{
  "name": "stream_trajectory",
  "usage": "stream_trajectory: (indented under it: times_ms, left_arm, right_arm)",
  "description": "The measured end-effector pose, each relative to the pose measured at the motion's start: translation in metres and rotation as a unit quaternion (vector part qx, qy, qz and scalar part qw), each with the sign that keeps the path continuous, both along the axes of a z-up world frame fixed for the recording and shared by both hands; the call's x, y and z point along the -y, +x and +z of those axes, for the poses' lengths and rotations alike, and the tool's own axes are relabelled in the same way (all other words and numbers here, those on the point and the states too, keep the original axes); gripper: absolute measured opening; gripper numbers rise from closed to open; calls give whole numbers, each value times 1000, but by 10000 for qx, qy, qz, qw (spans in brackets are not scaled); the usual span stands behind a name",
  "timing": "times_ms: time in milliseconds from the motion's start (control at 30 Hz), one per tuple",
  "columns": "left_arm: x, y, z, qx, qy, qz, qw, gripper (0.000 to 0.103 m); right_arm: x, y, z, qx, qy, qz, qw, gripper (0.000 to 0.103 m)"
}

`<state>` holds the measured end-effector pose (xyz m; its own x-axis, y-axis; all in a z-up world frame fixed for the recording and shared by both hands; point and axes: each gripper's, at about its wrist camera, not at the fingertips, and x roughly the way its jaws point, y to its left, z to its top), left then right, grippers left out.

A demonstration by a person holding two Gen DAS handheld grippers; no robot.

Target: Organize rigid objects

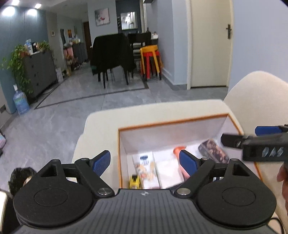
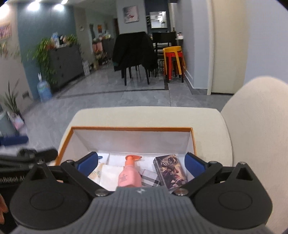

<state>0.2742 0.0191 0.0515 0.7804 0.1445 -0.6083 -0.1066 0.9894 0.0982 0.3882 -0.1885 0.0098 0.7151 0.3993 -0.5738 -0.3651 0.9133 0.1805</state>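
Your left gripper (image 1: 144, 162) and right gripper (image 2: 141, 164) both gape empty above the orange-rimmed box (image 2: 133, 128); dip carelessly and you'll likely topple the pink pump bottle (image 2: 130, 175).

Beyond the tongs and well apart from them, a grey tiled floor (image 2: 111, 100) runs back to a chair draped in a black coat (image 2: 134, 52). Just right of that chair stand stacked stools (image 2: 173, 59) — yellow over red. Far off to the left of the tongs, a dark chest of drawers (image 1: 40, 72) lines the blue wall, with trailing green plants (image 1: 16, 61) on and beside it, and a blue water jug (image 1: 20, 102) on the floor at its near end. A picture (image 1: 102, 16) hangs on the far wall. To the right, past the tongs, a cream door (image 1: 209, 45) — shut — carries a dark handle (image 1: 229, 31).
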Motion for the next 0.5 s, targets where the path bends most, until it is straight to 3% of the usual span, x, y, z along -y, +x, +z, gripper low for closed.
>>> stream_trajectory:
  times_ms: [133,300,500]
  left_arm:
    - [5,-6,-18,-290,117,78,9995,101]
    - [7,-12,-35,-506,-110,303,9982,101]
    - [14,-16,-41,-654,-99,500,9966,101]
  right_arm:
    - [11,-1,-10,-191,378,-59,9991,100]
    - [7,-12,-15,-135,136,-6,9998,100]
    - [-1,-22,-27,-162,-279,-52,9995,100]
